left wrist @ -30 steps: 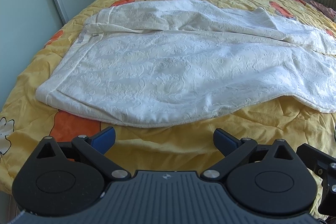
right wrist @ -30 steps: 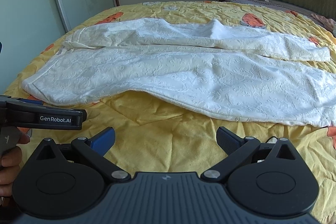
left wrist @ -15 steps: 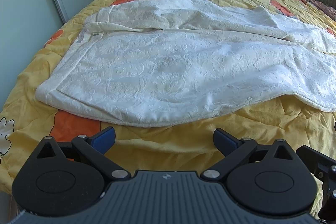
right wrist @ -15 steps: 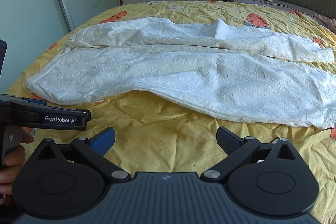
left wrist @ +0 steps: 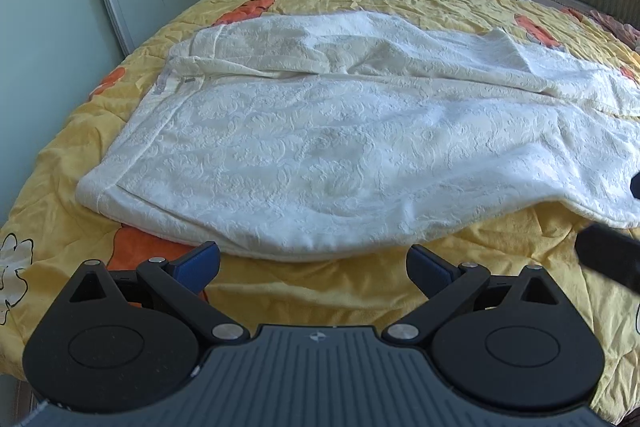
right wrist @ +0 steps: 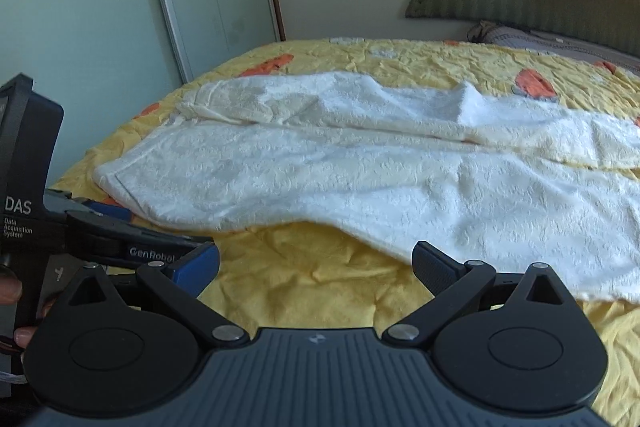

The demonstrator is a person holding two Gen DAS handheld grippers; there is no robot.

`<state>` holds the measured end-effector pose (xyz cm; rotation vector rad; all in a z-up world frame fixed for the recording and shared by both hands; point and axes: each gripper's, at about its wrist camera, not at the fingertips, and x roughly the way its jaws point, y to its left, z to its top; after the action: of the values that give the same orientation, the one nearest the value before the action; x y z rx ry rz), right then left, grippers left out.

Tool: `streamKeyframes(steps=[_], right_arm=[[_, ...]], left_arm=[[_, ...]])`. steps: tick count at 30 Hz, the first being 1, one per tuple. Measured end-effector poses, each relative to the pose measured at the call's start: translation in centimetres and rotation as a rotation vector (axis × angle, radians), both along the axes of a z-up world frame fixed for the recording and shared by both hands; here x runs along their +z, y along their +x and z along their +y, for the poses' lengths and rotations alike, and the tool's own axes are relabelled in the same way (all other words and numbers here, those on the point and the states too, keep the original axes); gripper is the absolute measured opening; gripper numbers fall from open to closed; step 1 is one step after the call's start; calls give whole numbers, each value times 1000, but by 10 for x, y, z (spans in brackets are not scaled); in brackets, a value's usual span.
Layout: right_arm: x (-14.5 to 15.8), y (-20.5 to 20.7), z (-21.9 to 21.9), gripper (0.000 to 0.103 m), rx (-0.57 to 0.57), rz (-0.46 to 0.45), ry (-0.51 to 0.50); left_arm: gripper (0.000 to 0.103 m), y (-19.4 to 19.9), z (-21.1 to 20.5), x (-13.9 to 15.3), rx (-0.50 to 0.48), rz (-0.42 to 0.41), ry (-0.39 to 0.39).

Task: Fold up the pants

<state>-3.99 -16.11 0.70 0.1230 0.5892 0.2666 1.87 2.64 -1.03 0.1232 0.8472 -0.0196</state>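
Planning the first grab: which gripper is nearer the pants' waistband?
Left. The left gripper sits just short of the pants near the waistband; the right gripper faces the legs.

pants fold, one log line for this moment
white pants flat, unfolded on yellow bedspread | left tongs open, short of near edge | right tongs open, empty
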Motion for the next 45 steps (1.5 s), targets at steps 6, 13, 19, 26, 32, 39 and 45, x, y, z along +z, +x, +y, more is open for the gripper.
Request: streamKeyframes(steps=[6, 13, 19, 26, 32, 39, 45], right_arm=[[22, 67, -11, 103, 175, -184, -37], [20, 207, -13, 103, 361, -36, -43], [-6, 335, -21, 103, 325, 102, -11], [-38, 429, -21, 88, 309, 211, 63], [-51, 431, 0, 23, 418, 187, -31], [-24, 297, 55, 12, 567, -360, -561], [-38, 202, 73, 11, 693, -585, -829]], left_arm=[[101, 23, 20, 21, 46, -48, -21], [101, 63, 34, 30, 87, -68, 21], [101, 98, 43, 32, 111, -63, 22], [101, 143, 47, 32, 116, -50, 50], [101, 200, 58, 41, 139, -37, -2], [99, 258, 89, 58, 222, -31, -313], [100, 270, 110, 55, 265, -18, -615]])
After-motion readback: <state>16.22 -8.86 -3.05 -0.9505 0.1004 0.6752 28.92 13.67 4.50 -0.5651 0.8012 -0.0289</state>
